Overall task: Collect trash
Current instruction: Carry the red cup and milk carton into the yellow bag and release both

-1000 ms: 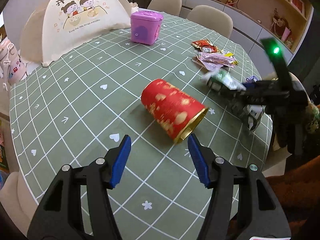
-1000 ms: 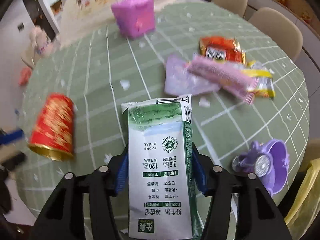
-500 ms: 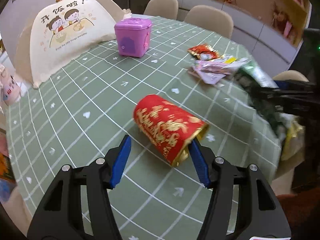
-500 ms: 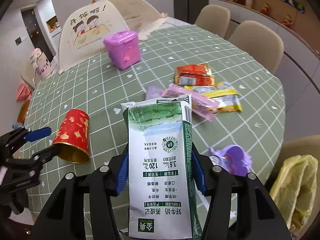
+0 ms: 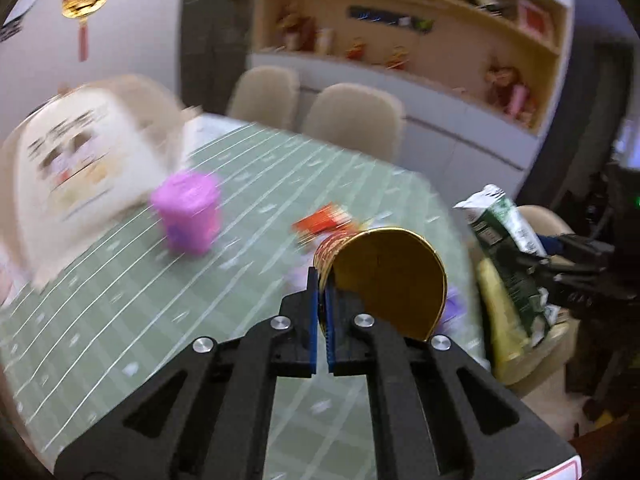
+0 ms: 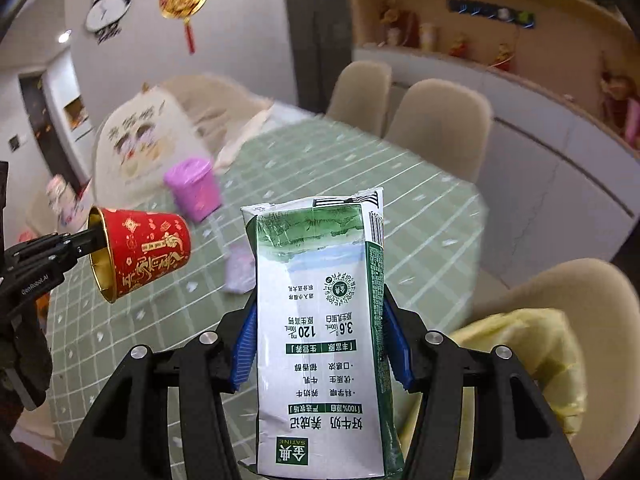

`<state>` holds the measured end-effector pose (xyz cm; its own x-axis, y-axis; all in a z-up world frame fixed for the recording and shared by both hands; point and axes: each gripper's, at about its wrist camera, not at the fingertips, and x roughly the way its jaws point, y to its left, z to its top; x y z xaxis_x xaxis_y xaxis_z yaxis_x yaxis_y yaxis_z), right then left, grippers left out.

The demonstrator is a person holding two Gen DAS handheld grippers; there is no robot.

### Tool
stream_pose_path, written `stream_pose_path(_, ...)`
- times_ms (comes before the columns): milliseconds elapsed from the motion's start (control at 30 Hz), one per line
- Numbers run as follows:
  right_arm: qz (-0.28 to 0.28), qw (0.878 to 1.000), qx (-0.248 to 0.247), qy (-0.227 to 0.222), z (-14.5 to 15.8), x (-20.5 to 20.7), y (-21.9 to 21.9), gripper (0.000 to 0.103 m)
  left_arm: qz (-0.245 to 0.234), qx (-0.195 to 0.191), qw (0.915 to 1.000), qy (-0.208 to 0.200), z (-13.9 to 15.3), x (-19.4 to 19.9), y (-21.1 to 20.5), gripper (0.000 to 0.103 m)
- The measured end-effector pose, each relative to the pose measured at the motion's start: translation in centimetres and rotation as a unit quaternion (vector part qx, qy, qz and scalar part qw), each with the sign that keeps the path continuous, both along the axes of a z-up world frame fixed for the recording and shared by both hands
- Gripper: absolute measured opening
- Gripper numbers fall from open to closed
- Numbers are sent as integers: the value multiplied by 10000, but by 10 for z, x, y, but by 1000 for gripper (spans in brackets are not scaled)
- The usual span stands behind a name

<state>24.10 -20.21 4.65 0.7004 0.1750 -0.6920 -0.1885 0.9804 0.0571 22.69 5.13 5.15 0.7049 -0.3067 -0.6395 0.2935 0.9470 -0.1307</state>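
The red paper cup (image 6: 140,254) is pinched by its rim wall between the blue pads of the left gripper (image 5: 322,280). The jaws have just been closing and are now drawn almost together, with only the thin cup wall between them. The cup is held clear above the green checked tablecloth (image 5: 132,304). Its long axis lies nearly level; in the left wrist view the gold-lined mouth (image 5: 394,280) is turned back toward the camera, and the closed base is pointed toward the far side of the cloth. In the right wrist view the cup is seen side-on, mouth at the left against the gripper, base directed toward the pink lidded bin (image 6: 194,188).

The green-and-white milk carton (image 6: 320,340) is clamped at its two narrow sides by the right gripper (image 6: 320,344), whose jaws are spread wide to the carton's width. The carton's long axis is set along the fingers, its crimped end pointed away from the camera, over the near edge of the tablecloth. Its print is read upside down.

A yellow bag (image 6: 536,360) is seen beside the table edge, right of the carton. Snack wrappers (image 5: 324,218) are left on the cloth beyond the cup, blurred.
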Motion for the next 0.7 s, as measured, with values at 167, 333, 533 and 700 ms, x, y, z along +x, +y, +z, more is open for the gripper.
stream_pose_path(167, -656, 9971, -274, -258, 18, -22, -63, 52, -978, -316, 9947, 98, 10, 21, -80, 3)
stream_pose_path(333, -1305, 9907, -288, -253, 21, -47, -135, 52, -1891, -388, 9797, 543, -14, 34, -173, 3)
stream_pose_path(533, -1666, 9854, -276, -218, 12, -62, -190, 52, -2417, -458, 9634, 1063, -53, 44, -252, 3)
stream_pose_path(700, -1645, 9862, -173, -88, -3, -53, -215, 52, -2650, -584, 9531, 1343, -70, 48, -292, 31)
